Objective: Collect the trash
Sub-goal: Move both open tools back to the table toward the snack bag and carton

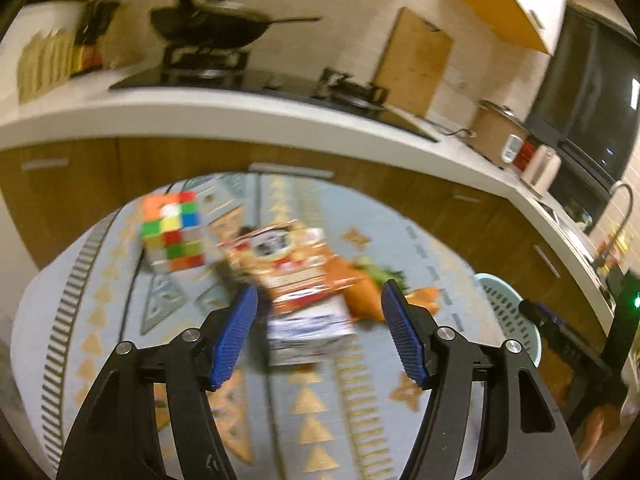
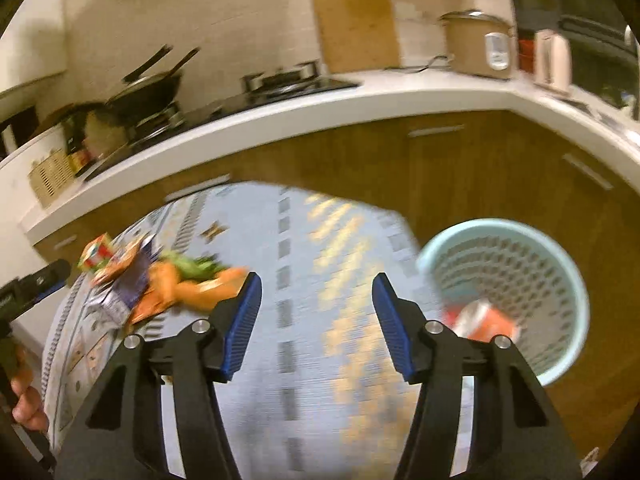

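Both tongs stand released: left gripper (image 1: pixel 318 320) over a blurred snack carton (image 1: pixel 306 330), right gripper (image 2: pixel 316 312) beside the pale-green perforated plastic basket (image 2: pixel 568 280) at right.

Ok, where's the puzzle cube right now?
In the left wrist view the puzzle cube sits on the patterned table, upper left, just left of the snack packet.

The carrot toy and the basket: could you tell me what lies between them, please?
Only bare patterned tablecloth lies between the carrot toy and the basket, clearest in the right wrist view.
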